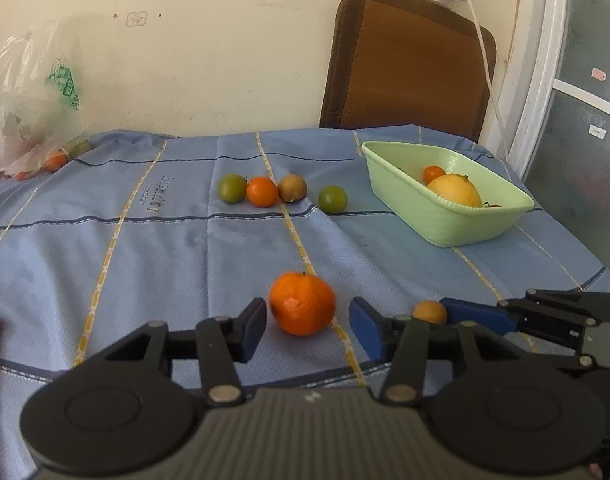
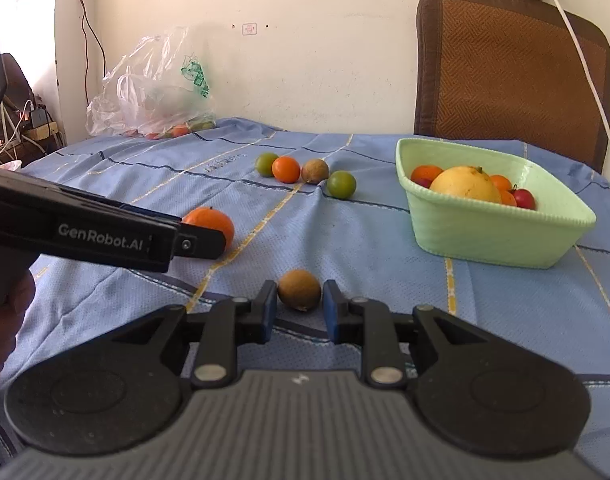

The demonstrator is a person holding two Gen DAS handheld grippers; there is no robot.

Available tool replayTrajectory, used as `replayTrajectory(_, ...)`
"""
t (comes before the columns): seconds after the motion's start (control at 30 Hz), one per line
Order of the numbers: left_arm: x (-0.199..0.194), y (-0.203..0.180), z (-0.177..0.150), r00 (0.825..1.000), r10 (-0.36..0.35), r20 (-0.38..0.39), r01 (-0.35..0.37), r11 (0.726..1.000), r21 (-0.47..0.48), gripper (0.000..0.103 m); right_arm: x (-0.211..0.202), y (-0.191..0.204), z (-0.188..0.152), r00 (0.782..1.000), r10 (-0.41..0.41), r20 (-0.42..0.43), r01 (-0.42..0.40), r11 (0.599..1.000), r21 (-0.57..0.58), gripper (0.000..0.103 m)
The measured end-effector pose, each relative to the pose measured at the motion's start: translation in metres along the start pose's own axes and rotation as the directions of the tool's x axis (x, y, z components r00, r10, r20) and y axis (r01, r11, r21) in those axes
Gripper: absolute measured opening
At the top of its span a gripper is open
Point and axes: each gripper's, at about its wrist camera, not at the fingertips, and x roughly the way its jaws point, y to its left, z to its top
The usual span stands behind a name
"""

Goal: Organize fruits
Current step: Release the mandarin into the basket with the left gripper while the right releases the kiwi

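Left hand-held gripper gapes around the orange; right hand-held gripper open, flanking the brown fruit. Close squarely on each, gently. Carry both toward the green basket at 2 o'clock.

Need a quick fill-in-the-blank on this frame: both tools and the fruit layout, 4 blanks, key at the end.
1. The left tool is open around a large ____ tangerine.
2. The right tool brackets a small ____ fruit without visibly gripping it.
3. The big yellow citrus lies in the light ____ basket.
4. The row of four small fruits on the blue tablecloth has ____ green ones.

Missing words: orange; brown; green; two
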Motion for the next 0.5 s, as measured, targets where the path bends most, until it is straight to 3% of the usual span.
replayTrajectory(0.27,0.007,-0.006,0.001,1.000,0.025,-0.012,-0.025,0.999,0.025,0.039,-0.002,-0.004,-0.001,1.000,0.017,0.005,-0.017,1.000,0.007,0.027)
replayTrajectory(0.37,0.004,-0.012,0.017,0.998,-0.054,-0.012,0.055,0.998,0.008,0.038,-0.016,-0.012,0.000,0.996,-0.018,0.089,0.016,1.000,0.022,0.027)
replayTrajectory(0.5,0.004,-0.044,0.058,0.991,-0.114,0.064,0.109,0.991,0.076,0.039,-0.038,-0.044,0.010,0.970,-0.114,0.214,0.090,0.989,0.118,0.027)
